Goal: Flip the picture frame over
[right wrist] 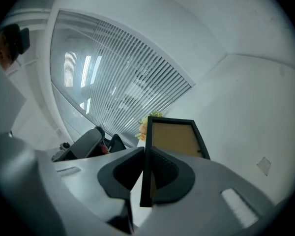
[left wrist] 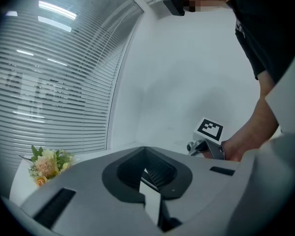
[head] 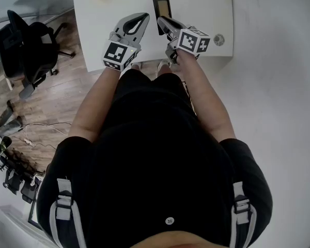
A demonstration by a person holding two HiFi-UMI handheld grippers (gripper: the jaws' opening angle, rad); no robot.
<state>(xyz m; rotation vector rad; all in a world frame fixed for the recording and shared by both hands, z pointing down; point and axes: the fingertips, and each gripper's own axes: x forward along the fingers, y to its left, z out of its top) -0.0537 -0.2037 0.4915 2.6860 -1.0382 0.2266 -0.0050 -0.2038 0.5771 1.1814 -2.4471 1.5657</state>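
Between the jaws of the right gripper [right wrist: 145,156], pinched edge-on: a black-rimmed, brown-backed rectangular picture frame [right wrist: 176,137]. Beside it, the left gripper [left wrist: 146,156] seems closed, empty.

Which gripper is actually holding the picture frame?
The right gripper: its fingers are clamped on the edge of the black picture frame. The left gripper sits beside it, fingers together with nothing between them.
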